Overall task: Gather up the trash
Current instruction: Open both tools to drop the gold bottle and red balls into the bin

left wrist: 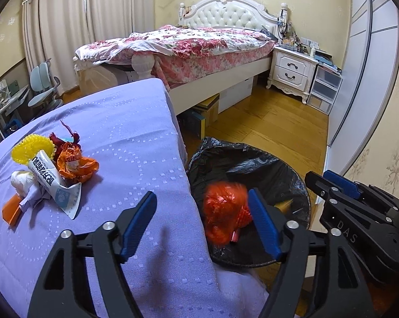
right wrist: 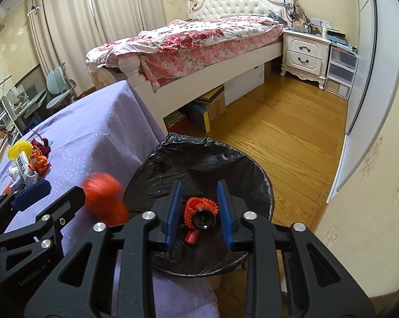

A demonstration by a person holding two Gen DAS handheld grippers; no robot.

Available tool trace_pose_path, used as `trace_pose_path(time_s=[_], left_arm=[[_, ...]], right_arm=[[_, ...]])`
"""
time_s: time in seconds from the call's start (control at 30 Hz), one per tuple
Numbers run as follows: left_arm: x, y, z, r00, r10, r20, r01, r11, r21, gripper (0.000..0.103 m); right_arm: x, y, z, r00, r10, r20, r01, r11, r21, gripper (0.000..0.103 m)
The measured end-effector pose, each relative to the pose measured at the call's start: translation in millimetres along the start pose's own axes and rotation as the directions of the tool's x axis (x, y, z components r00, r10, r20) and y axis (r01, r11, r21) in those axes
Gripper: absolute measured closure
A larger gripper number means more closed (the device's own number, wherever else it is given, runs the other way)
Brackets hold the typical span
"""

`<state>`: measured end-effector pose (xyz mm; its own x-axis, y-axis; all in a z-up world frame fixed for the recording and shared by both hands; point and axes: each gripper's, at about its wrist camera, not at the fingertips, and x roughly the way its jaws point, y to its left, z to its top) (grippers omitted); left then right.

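A black-lined trash bin stands on the floor beside a purple-covered table. My left gripper is open over the table edge; a blurred orange-red net ball is in the air between its fingers, touching neither, at the bin's rim. My right gripper is open above the bin, over an orange bristly brush with a black knob lying inside. A trash pile of wrappers, paper and a yellow spiky ring lies on the table's left.
A bed with a floral quilt stands behind the table, boxes under it. A white nightstand and plastic drawers are at the far right. Wood floor lies beyond the bin. A desk chair is far left.
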<state>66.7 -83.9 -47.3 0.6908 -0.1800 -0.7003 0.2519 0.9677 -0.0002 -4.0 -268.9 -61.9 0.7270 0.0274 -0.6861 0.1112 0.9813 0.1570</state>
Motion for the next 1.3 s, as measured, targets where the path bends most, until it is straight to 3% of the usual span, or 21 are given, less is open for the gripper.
trace_pose_path(time_s=[0.23,0.87,1.3], left_arm=[[-2.3,5.2,0.4,1.0,0.005,0.003,-0.005,1.0,-0.024,0.027],[-14.9,25.1,-4.6,0.998,0.053,0.017,-0.052,0.997,-0.056,0.027],[-29.4,79.0,-22.3,0.99,0.14,-0.012,-0.141,0.982,-0.128,0.027]], right_arm=[[-1.1,-1.1,-3.0,1.0,-0.017,0.006,0.017,1.0,0.009,0.058],[-4.5,8.0,-5.3,1.0,-0.026,0.006,0.026,1.0,0.0,0.048],[-7.6,51.2,-6.3,1.0,0.028,-0.001,-0.028,0.996,-0.081,0.046]])
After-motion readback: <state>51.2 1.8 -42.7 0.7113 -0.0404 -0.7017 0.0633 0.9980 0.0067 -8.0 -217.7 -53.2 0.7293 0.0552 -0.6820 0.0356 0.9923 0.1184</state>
